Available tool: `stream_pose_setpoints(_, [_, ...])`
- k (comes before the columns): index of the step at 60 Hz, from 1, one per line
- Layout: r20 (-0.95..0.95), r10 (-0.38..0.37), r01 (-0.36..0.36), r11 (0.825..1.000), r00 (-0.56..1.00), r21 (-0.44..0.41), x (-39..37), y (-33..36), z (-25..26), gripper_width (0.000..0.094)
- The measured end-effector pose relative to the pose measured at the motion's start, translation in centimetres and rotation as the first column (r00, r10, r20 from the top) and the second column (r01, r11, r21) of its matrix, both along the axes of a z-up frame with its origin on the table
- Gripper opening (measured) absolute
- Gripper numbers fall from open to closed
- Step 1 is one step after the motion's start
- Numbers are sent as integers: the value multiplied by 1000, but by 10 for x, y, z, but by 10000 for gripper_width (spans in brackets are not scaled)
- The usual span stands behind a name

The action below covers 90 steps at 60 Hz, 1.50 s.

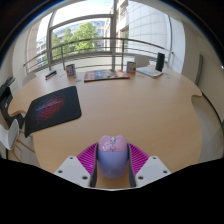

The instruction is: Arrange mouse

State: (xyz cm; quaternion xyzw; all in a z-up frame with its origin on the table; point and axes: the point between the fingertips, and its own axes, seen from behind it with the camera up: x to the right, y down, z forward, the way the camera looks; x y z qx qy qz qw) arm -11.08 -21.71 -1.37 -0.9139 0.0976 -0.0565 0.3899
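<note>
A pale purple mouse (112,156) sits between my two fingers, its sides against the magenta pads (87,157). My gripper (112,162) is shut on the mouse and holds it above the wooden table (130,110). A dark mouse mat (52,108) lies on the table ahead and to the left of the fingers.
A flat book or tablet (106,75) lies at the table's far side, with a small cup (70,71) left of it and another (131,67) right of it. A dark upright object (158,62) stands at the far right. Windows with a railing are behind. A chair (8,115) stands left.
</note>
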Motion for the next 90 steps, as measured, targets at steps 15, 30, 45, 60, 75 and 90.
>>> stream_pose_setpoints(15, [111,-57,36,982,992,186,1,56,137,442])
stream_pose_setpoints(30, [94,34,-67,925,995,373,-106,164,244,438])
stream_pose_setpoints(45, [-9,179,-175,972,984,158,-214,237,88,438])
stream_pose_setpoints(60, [-35,192,-192,981,981,10,-226,245,-2,514])
stream_pose_setpoints(75, [-12,173,-172,985,985,33,-225,237,34,832])
stream_pose_setpoints(90, [41,122,-127,985,992,117,-236,176,115,850])
